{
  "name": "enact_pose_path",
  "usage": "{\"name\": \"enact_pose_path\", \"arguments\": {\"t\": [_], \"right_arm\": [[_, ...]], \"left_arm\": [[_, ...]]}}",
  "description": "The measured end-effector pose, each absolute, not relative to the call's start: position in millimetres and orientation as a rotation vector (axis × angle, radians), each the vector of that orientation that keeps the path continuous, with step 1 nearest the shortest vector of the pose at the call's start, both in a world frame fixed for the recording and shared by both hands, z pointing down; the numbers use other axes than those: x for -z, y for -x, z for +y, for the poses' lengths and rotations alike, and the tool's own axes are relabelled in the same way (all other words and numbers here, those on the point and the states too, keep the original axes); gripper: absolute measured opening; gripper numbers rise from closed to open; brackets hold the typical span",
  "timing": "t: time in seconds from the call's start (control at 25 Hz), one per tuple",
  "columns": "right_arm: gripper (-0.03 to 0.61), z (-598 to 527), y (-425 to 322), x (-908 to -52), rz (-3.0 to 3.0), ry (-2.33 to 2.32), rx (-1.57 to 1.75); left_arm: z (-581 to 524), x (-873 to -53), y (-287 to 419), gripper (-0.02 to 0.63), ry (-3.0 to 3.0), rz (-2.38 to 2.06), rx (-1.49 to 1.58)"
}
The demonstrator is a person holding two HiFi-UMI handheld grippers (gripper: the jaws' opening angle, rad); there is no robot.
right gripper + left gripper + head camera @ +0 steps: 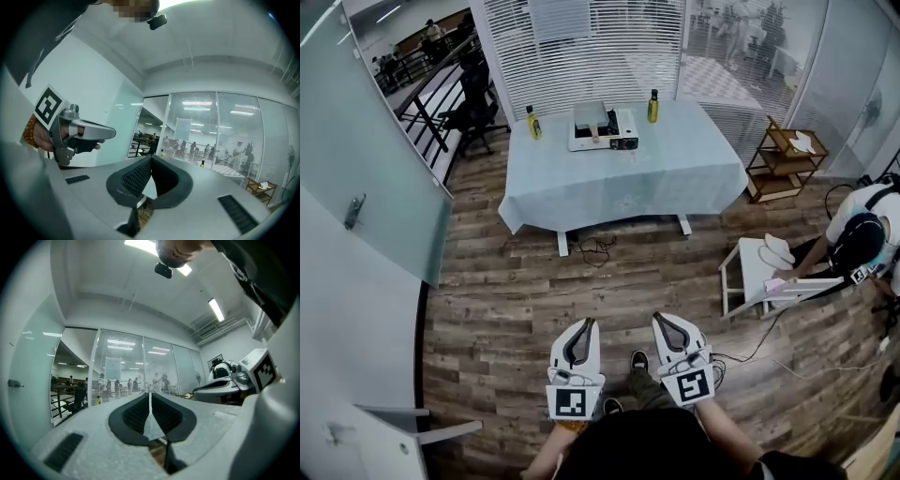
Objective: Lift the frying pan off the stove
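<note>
Frying pan (pixel 592 116) shows as a pale grey shape on top of the white stove (pixel 617 132), at the upper middle of the head view, too small from here for me to make out more of it. The stove stands toward the far edge of the desk (pixel 675 173), which is draped in a light blue cloth, and a yellowish bottle stands on either side of it: one (pixel 533 123) just to the left, one (pixel 653 106) just to the right. Both of my grippers are low in the frame, well apart from the desk, with a stretch of wooden floor (pixel 506 300) between us. My left gripper (pixel 586 324) is clenched, its dark ribbed pads pressed flat against each other with nothing caught between them. My right gripper (pixel 660 319) is clenched as well and just as bare, and the two point side by side toward the desk. At the right of the frame stand a small wooden shelf (pixel 783 161) and, lower down, a white stool (pixel 748 277), with a person (pixel 862 239) bent over at the right edge. A dark office chair (pixel 474 101) sits at the upper left, beside the slatted blinds.
</note>
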State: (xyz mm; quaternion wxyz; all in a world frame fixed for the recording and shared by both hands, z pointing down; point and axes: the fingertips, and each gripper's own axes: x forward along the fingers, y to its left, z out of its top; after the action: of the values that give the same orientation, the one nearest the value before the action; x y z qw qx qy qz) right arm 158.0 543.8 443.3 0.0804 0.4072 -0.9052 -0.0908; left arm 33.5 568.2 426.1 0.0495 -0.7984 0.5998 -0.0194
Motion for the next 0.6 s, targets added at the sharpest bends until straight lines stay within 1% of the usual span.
{"name": "enact_pose_path", "arguments": {"t": [0.28, 0.44, 0.6], "right_arm": [[-0.002, 457.2, -175.2, -437.0, -2.77, -1.188, 0.285], [0.0, 415.7, -189.7, -442.8, -2.78, -1.155, 0.272], [-0.002, 379.3, -196.3, -447.6, -2.788, -1.125, 0.283]], "left_arm": [[488.7, -420.2, -52.4, 0.029, 2.386, 1.843, 0.14], [455.9, -418.2, -65.3, 0.029, 2.359, 1.867, 0.122], [429.4, -426.2, -68.7, 0.029, 2.347, 1.892, 0.205]]}}
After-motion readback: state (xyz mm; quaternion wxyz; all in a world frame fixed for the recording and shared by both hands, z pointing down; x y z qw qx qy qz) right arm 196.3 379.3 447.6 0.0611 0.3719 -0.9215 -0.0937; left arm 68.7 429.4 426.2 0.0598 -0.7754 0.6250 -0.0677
